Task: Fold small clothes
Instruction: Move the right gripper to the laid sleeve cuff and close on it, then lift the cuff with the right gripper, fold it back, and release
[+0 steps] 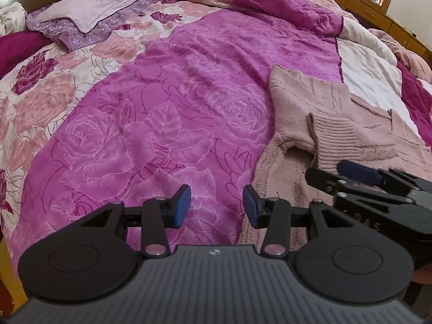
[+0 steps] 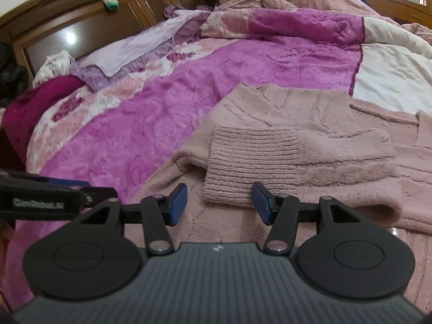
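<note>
Folding sweater (image 2: pixel 310 124) | cuff (image 2: pixel 243 170) lower centre, sleeve running rightward | right gripper (image 2: pixel 220 202) nearer, spread, empty | left gripper (image 1: pixel 216 206) spread over quilt (image 1: pixel 162 94)

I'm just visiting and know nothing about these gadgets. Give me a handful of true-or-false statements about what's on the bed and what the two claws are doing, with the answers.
1. A pink knitted sweater lies on the bed. True.
2. The right gripper is clamped on the ribbed cuff. False: its jaws stand apart, nothing pinched; the cuff lies just beyond the fingertips.
3. The left gripper is open over the magenta rose-patterned bedspread, beside the sweater's edge. True.
4. The sweater's sleeve is spread straight out to the side. False: it is folded across the body.
5. The bed's headboard is white metal. False: it is dark polished wood.
</note>
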Demonstrator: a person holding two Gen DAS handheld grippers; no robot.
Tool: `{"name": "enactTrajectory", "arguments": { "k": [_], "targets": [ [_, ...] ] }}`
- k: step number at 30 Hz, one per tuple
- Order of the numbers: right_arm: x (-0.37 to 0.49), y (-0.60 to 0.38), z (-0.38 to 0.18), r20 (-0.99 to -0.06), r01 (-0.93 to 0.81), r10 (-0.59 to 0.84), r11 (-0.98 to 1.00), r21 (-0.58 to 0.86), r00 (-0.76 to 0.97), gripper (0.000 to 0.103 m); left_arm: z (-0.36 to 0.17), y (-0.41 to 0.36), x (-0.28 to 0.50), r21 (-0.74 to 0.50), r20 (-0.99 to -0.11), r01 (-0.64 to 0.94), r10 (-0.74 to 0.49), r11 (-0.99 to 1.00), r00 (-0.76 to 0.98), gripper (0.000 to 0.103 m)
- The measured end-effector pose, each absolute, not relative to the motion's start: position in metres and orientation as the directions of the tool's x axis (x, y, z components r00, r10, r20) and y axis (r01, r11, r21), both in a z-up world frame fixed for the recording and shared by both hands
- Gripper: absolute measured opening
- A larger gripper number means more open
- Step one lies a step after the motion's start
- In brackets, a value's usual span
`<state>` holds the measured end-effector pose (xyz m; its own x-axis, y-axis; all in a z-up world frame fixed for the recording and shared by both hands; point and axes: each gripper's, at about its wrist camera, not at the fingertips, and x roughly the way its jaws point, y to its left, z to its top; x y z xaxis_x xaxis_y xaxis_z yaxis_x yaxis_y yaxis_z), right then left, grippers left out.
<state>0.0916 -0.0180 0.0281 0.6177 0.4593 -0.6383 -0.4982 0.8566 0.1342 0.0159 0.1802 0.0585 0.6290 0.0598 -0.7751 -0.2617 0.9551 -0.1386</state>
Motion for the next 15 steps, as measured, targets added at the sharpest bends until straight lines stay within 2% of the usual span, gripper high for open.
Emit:
{"name": "enactTrajectory", "arguments": {
  "k": [4,7,12,15],
  "targets": [
    [0.095,-0.013,0.023,-0.646,-0.504,0.446,0.857,0.109,0.619,0.053,0.058,0.177,0.018,-0.138,-0.777,-0.252,0.054,0.958,0.628,0.051],
    [0.096,-0.010,0.022,-0.651,-0.496,0.415,0.865,0.068,0.636,0.039,0.059,0.173,0.018,-0.140,-0.772,-0.237,0.044,0.961,0.634,0.051],
    [0.099,-0.012,0.022,-0.654,-0.486,0.402,0.872,0.059,0.641,0.022,0.061,0.165,0.020,-0.139,-0.769,-0.215,0.031,0.967,0.639,0.051],
    [0.098,-0.017,0.026,-0.646,-0.480,0.412,0.874,0.079,0.643,0.017,0.060,0.161,0.021,-0.138,-0.772,-0.205,0.025,0.969,0.635,0.051]
  ]
}}
